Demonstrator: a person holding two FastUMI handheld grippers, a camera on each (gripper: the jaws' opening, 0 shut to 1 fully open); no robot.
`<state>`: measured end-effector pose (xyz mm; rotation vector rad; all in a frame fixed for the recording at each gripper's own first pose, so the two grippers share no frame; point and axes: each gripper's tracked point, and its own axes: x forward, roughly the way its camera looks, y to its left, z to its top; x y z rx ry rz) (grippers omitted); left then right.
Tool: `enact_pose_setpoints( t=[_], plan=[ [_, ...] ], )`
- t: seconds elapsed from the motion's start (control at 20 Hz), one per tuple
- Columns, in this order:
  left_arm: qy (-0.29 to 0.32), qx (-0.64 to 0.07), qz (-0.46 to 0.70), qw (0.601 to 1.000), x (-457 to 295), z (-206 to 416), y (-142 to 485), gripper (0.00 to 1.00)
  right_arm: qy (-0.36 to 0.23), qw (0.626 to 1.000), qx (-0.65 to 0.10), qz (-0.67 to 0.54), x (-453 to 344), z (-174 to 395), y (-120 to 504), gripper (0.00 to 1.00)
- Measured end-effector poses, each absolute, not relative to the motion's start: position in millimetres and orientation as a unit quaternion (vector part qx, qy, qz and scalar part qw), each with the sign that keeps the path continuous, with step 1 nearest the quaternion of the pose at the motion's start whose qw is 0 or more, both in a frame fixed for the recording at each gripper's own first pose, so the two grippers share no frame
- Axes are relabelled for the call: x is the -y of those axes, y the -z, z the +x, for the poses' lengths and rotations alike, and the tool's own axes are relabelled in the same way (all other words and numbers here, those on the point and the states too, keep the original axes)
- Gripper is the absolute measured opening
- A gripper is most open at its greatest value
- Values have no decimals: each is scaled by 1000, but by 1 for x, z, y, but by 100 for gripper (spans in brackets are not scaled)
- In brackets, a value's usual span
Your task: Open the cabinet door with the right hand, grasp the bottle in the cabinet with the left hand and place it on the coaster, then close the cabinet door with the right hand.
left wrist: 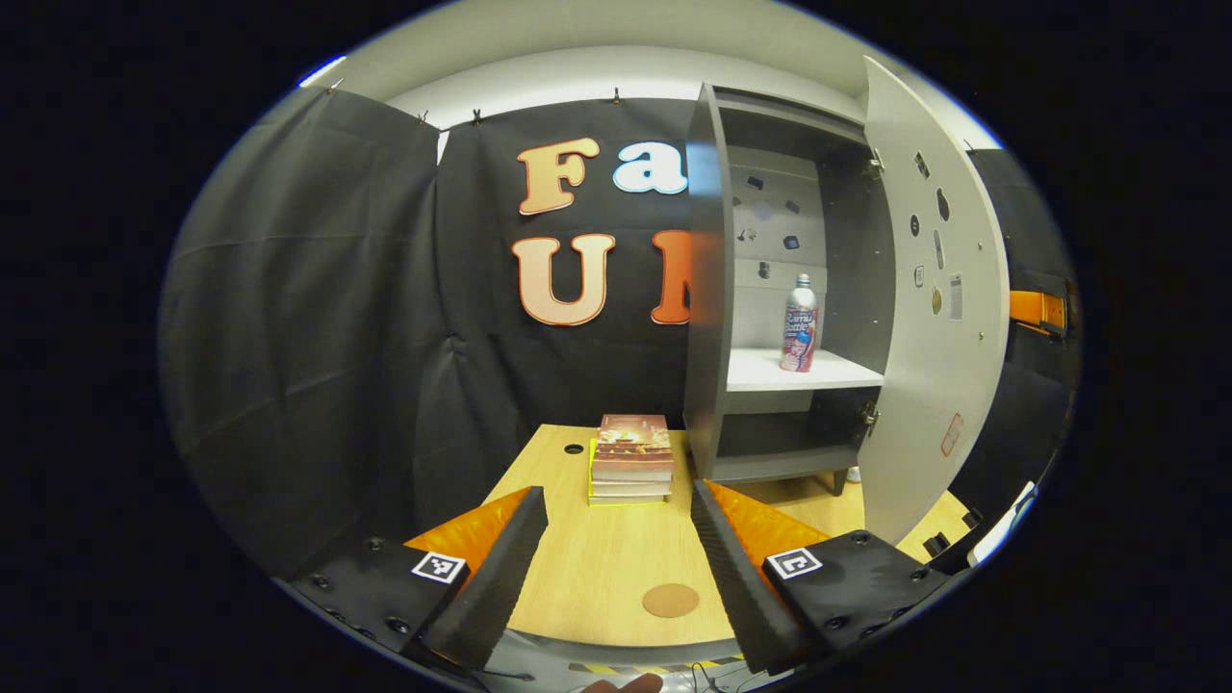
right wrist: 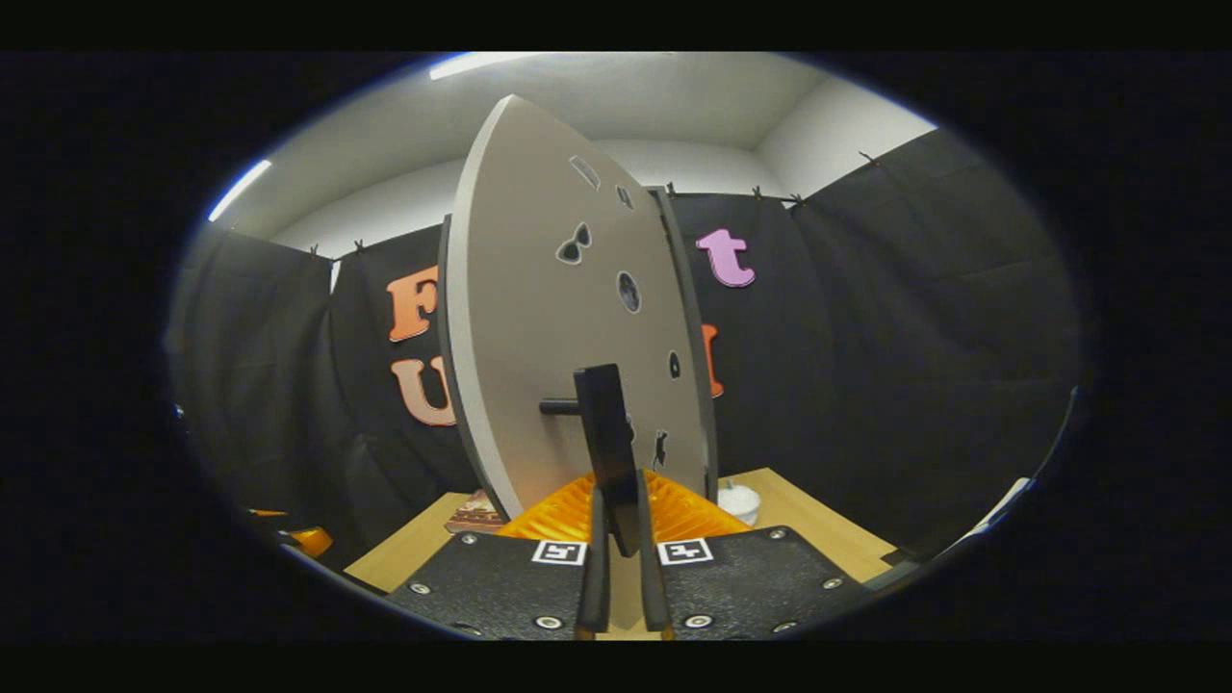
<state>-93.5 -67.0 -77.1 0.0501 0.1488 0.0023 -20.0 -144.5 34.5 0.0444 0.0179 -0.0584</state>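
Note:
The grey cabinet [left wrist: 707,318] stands on the wooden table with its door [left wrist: 938,289] swung wide open to the right. On the white shelf inside stands a silver bottle [left wrist: 799,325] with a red and white label, upright. A round brown coaster [left wrist: 671,600] lies on the table near the front edge, between my left fingers. My left gripper [left wrist: 618,493] is open and holds nothing, well short of the cabinet. In the right gripper view, my right gripper [right wrist: 619,520] is shut on the black door handle [right wrist: 604,423] of the door [right wrist: 558,318].
A stack of books [left wrist: 630,459] lies on the table [left wrist: 597,558] just left of the cabinet's base. A small white object [right wrist: 739,501] sits on the table behind the open door. Black cloth walls close the booth on all sides.

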Motion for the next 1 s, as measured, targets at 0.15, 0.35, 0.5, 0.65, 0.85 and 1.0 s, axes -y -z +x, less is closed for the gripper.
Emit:
enact_pose_setpoints(
  t=[0.15,0.35,0.5,0.65,0.85,1.0],
  plan=[
    [3,-78,23,997,83,-100,81,98,31,999,-7,20,183,-39,-39,11],
    [4,-82,24,996,96,-104,84,98,19,1000,-4,23,216,-44,-46,6],
    [3,-82,25,996,102,-106,83,98,12,1000,-3,27,235,-46,-47,9],
    [1,-81,28,996,105,-105,81,98,8,1000,-1,30,251,-49,-49,6],
    [-1,-81,30,996,110,-104,80,98,13,1000,3,26,272,-50,-52,3],
    [-1,-80,31,996,113,-104,80,98,23,999,6,26,284,-51,-52,9]
  ],
)
